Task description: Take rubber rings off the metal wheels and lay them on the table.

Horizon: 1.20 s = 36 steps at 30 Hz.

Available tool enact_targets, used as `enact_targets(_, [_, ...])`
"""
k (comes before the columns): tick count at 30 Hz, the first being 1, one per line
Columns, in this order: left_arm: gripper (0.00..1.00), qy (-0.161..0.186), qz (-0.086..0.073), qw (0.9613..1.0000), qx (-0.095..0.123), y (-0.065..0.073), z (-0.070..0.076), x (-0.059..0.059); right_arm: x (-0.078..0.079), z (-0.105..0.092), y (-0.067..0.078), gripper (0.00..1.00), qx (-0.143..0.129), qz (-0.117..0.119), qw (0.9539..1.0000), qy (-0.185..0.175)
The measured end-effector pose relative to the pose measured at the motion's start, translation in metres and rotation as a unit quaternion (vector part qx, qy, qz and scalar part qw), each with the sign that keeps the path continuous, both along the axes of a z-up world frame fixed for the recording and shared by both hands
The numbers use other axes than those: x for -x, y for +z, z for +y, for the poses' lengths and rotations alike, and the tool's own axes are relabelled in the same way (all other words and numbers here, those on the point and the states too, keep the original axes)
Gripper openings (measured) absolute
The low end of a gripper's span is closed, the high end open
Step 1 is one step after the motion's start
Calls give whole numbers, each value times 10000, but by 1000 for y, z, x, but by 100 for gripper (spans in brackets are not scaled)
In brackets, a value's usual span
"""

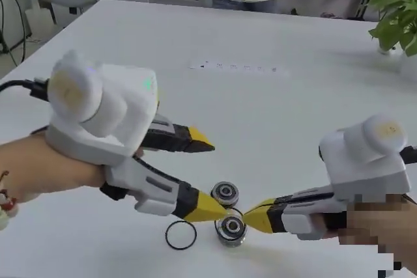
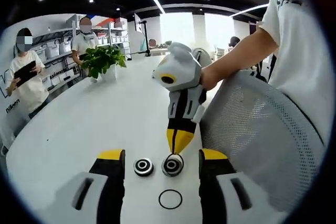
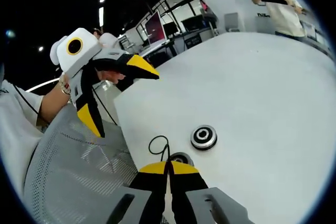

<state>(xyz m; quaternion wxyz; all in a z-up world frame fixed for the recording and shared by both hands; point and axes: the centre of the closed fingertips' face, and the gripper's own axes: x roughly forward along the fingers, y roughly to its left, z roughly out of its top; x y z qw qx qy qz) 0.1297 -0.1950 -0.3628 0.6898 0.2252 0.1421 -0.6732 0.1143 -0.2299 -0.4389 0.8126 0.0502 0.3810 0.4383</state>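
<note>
Conceivably the near wheel [image 1: 231, 227] could be dragged away unsteadied: right tongs [image 3: 168, 166] are closed at it, left tongs [image 1: 217, 177] spread apart.

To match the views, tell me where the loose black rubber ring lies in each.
Head view: loose black rubber ring, bottom centre.
Left gripper view: ring bottom centre, between the jaws.
Right gripper view: ring left of centre, above the right claw.
Shared landmark: round metal wheel beside it.
</note>
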Motion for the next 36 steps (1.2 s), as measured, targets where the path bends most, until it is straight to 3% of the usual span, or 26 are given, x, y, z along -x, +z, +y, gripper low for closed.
enact_targets(10, [67,246,-42,9997,39,13,34,4,-1,-1,11,0,-113,-134,9998,-75])
enact_targets(14, [67,574,-66,9983,119,17,51,-1,-4,-2,17,0,-200,-199,9995,-150])
enact_targets(16, [67,819,4,9963,278,19,57,-3,-5,-5,19,0,-249,-223,9993,-185])
enact_targets(19, [67,971,119,9945,362,14,66,1,-7,-6,23,0,-323,-264,9988,-247])
enact_targets(25, [67,1362,162,9896,436,5,78,1,-11,-5,33,0,-495,-339,9975,-375])
enact_targets(28, [67,1551,296,9864,459,-4,85,2,-12,-4,36,0,-555,-360,9970,-406])
enact_targets(36, [66,1813,418,9810,545,-14,91,2,-13,0,43,0,-739,-336,9957,-451])
